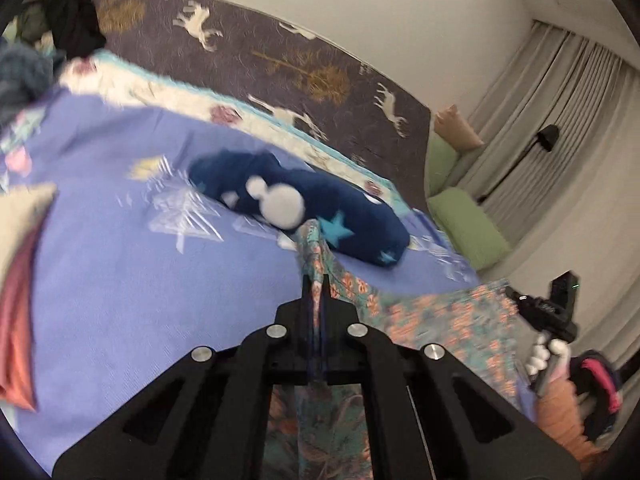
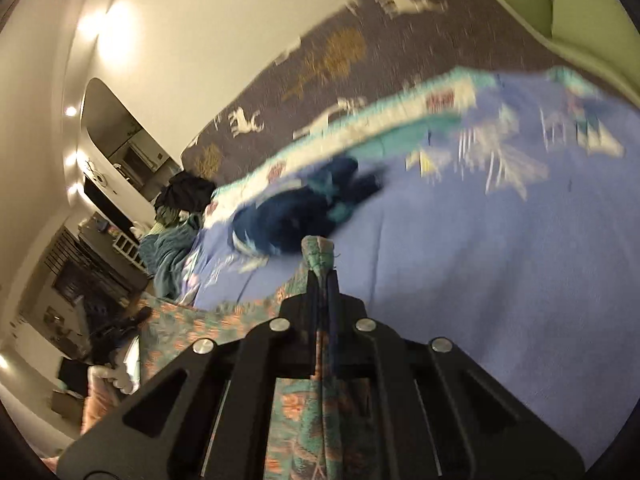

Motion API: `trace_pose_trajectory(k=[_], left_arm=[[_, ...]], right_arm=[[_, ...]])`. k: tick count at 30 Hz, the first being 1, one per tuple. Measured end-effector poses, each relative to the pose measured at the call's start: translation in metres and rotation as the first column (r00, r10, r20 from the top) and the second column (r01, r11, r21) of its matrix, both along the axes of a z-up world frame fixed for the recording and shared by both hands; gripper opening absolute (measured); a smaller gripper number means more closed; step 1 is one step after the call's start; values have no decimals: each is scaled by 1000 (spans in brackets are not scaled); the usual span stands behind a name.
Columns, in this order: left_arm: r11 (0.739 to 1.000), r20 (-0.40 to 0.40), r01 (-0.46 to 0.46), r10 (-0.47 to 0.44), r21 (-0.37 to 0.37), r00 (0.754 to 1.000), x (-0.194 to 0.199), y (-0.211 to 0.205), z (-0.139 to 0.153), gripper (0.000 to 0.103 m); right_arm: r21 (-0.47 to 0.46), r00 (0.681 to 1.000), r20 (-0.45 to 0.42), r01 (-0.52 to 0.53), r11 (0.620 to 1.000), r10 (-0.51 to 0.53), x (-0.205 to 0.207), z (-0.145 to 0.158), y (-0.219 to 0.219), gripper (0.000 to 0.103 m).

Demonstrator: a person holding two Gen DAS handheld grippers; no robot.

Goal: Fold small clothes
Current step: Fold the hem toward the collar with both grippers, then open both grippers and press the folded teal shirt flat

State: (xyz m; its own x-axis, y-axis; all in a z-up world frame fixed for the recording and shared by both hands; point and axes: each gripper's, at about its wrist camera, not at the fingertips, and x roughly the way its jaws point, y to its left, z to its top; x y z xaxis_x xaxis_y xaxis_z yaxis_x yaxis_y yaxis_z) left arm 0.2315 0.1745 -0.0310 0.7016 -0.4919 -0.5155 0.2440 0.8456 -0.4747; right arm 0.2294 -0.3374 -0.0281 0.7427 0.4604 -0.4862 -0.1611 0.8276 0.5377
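A small floral garment [image 1: 440, 320], teal with orange flowers, hangs stretched between my two grippers above the blue bed cover [image 1: 120, 280]. My left gripper [image 1: 318, 280] is shut on one corner of it. My right gripper [image 2: 322, 276] is shut on another corner of the garment [image 2: 316, 420]; it also shows in the left wrist view [image 1: 548, 316] at the far right. A dark blue garment [image 1: 320, 204] with stars and a white figure lies on the bed beyond both grippers; it also shows in the right wrist view [image 2: 296, 212].
A pile of dark and teal clothes [image 1: 60, 40] sits at the bed's far corner, seen in the right wrist view too [image 2: 180, 208]. A brown deer-pattern headboard cover [image 1: 280, 52] runs along the wall. Green cushions [image 1: 468, 224] and curtains stand at the right. A beige and red cloth [image 1: 20, 260] lies at left.
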Motion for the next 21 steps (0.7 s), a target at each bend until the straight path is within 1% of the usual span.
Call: trace_pose_trajectory(k=[1, 2, 3, 4, 5, 6, 7, 9, 11, 13, 15, 17, 18, 19, 21], left_arm=[[999, -15, -16, 16, 33, 1000, 9, -2, -5, 2], [998, -49, -16, 19, 68, 999, 18, -4, -15, 3], [995, -98, -11, 20, 96, 995, 28, -7, -27, 4], [993, -170, -8, 28, 119, 985, 37, -8, -44, 8], [991, -218, -10, 39, 135, 975, 39, -5, -56, 13], [989, -255, -10, 47, 145, 966, 38, -3, -68, 13], [990, -258, -11, 48, 142, 965, 33, 1, -73, 17], [991, -247, -23, 56, 135, 967, 16, 10, -74, 26], [987, -215, -45, 77, 151, 974, -4, 15, -63, 42], [984, -165, -46, 74, 169, 983, -23, 13, -48, 43], [987, -133, -5, 27, 162, 991, -40, 1, -34, 46], [985, -100, 77, -62, 153, 993, -59, -26, -19, 53], [982, -91, 110, -97, 153, 991, -63, -38, -12, 54], [974, -79, 172, -162, 149, 984, -72, -61, -7, 55], [952, -71, 276, -269, 130, 960, -86, -98, -3, 56]], right_arm=[[-15, 1000, -15, 10, 1000, -10, 7, -3, 1, 5], [-33, 998, -53, 18, 999, -20, 18, -13, 1, 10], [-53, 994, -102, 28, 998, -33, 27, -25, 3, 12], [-64, 989, -144, 32, 997, -41, 33, -35, 1, 18], [-74, 977, -208, 41, 996, -56, 38, -52, 2, 23], [-75, 970, -237, 42, 996, -59, 39, -61, 5, 24], [-72, 966, -253, 35, 997, -53, 36, -68, 6, 24], [-77, 968, -248, 20, 997, -38, 20, -72, 7, 26], [-71, 972, -231, 12, 997, -28, -2, -69, 2, 29], [-50, 976, -218, 0, 999, -11, -32, -64, -6, 31], [-35, 978, -209, -20, 999, 12, -65, -59, -12, 31], [-14, 978, -206, -36, 999, 32, -88, -56, -13, 31], [17, 978, -204, -52, 999, 54, -104, -56, -14, 31], [57, 976, -200, -74, 996, 84, -119, -57, -16, 32], [114, 973, -187, -114, 987, 134, -143, -57, -17, 37]])
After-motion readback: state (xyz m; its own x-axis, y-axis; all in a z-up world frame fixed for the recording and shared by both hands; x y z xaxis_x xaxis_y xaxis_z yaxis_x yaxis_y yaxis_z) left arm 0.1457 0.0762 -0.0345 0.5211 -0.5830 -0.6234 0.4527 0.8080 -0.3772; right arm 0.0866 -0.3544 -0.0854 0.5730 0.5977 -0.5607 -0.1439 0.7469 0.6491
